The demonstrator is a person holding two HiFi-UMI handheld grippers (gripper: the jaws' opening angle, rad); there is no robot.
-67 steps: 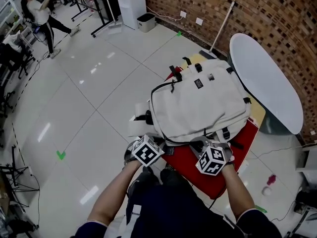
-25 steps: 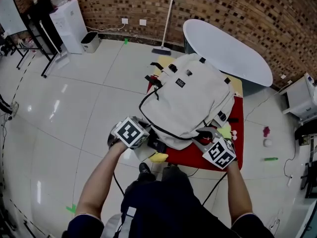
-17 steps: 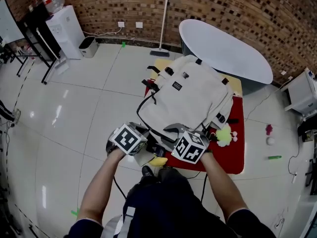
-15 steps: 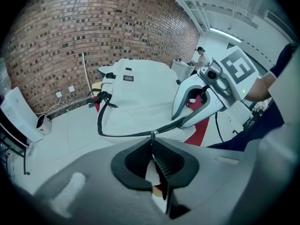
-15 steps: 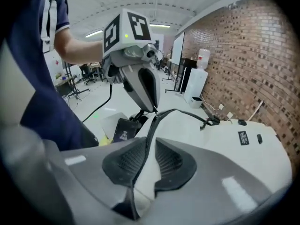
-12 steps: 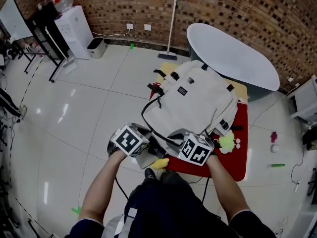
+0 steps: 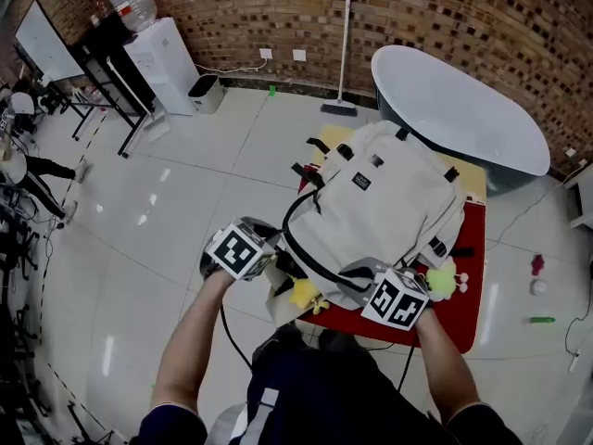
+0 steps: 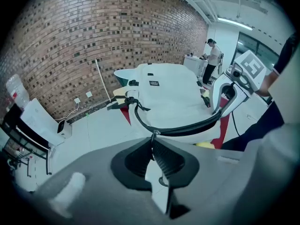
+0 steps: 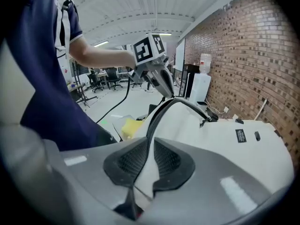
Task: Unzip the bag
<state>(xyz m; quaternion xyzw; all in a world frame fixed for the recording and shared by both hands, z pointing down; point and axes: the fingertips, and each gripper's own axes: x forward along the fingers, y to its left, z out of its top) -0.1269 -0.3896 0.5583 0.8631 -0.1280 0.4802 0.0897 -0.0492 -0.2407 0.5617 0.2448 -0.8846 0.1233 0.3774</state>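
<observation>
A cream backpack (image 7: 384, 202) lies flat on a red table (image 7: 459, 318). Its black zipper (image 7: 304, 248) curves round the near left edge. My left gripper (image 7: 274, 263) is at the bag's near left corner. In the left gripper view it (image 8: 152, 143) is shut on the zipper pull (image 8: 153, 135), whose metal ring shows just past the pads. My right gripper (image 7: 359, 274) is at the bag's near edge. Its jaws (image 9: 147, 150) are closing, and the pads press a fold of cream fabric (image 9: 143, 168) beside the zipper (image 9: 159, 114).
A white oval table (image 7: 459, 105) stands behind the bag, and a broom (image 7: 341, 54) leans on the brick wall. A yellow soft toy (image 7: 301, 293) and a yellow-green pompom (image 7: 443, 281) lie at the table's near edge. A water dispenser (image 7: 167, 63) stands far left.
My right gripper moved left from the bag's right side to its near edge and closed on the fabric. The left gripper stayed on the zipper pull. The head view shifted.
</observation>
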